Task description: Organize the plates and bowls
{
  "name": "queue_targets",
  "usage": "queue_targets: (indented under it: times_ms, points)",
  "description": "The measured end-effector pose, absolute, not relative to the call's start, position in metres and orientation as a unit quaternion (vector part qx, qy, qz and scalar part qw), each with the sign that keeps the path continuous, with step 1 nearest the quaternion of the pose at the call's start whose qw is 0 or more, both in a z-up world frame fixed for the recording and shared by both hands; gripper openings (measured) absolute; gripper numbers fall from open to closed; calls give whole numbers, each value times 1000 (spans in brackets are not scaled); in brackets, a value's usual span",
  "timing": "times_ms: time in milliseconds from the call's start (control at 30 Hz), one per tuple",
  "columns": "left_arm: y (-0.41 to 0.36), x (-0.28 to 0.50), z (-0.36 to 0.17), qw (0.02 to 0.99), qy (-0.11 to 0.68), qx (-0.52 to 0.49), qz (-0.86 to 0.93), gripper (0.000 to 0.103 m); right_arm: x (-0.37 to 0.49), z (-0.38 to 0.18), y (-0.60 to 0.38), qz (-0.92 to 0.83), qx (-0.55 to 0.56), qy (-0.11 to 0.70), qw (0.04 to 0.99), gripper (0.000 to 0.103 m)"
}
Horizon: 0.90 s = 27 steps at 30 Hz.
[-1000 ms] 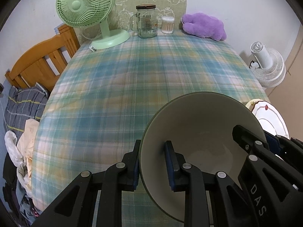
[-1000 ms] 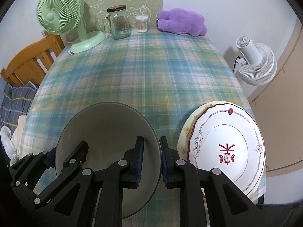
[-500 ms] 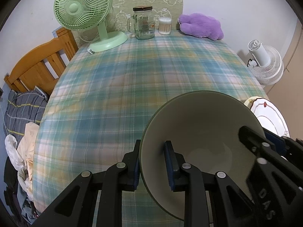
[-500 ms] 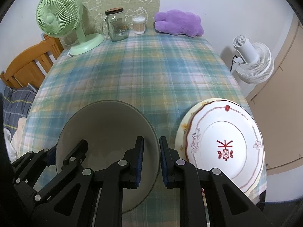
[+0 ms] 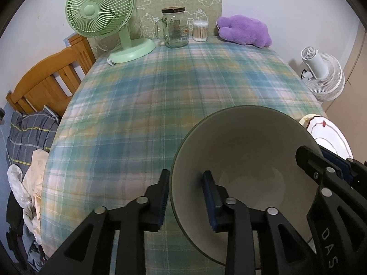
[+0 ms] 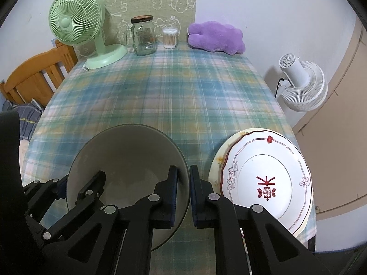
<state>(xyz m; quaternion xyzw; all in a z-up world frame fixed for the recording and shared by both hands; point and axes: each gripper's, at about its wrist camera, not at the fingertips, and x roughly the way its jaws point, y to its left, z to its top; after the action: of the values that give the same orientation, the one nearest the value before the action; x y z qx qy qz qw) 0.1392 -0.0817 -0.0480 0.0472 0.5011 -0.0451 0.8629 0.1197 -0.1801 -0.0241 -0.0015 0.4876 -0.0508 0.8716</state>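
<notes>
A large grey-green bowl (image 5: 247, 151) with a pale inside is held above the near end of the checked table. My left gripper (image 5: 185, 197) is shut on its left rim, one finger outside and one inside. My right gripper (image 6: 183, 193) is shut on its right rim (image 6: 183, 171); the bowl also shows in the right wrist view (image 6: 128, 158). To the bowl's right, a white plate with red trim (image 6: 266, 178) lies on a cream plate (image 6: 216, 160) at the table's near right corner. The plate shows in the left wrist view (image 5: 330, 135).
At the table's far end stand a green desk fan (image 5: 101, 18), a glass jar with handle (image 5: 174, 31), a cotton-swab tub (image 5: 200, 31) and a purple plush (image 5: 244, 31). A wooden bed frame (image 5: 48, 82) is left of the table, a white floor fan (image 6: 302, 84) right.
Both grippers have risen a little with the bowl held between them; the table and plates look slightly farther below. The grip on both rims is unchanged.
</notes>
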Motion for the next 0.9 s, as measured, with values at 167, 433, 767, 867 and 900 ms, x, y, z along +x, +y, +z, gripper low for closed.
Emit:
queue_targets:
  times_ms: [167,433,767,867,900]
  points:
    - [-80,139,-49,861,505,40,-49,44,118,-23,-183,-51,10,485,873,14]
    - [-75,133,-40,860,504,35,-72,73,115,-24,-190,-44,38,507,860,26]
    - [-72,137,-41,851,516,-3,-98,90,117,-26,-208,-20,75,511,856,69]
    - [-73,141,-45,847,524,-9,-92,91,124,-33,-212,-2,93,520,849,69]
    - [-74,142,-47,846,526,-10,-89,91,126,-35,-212,4,97,523,847,69]
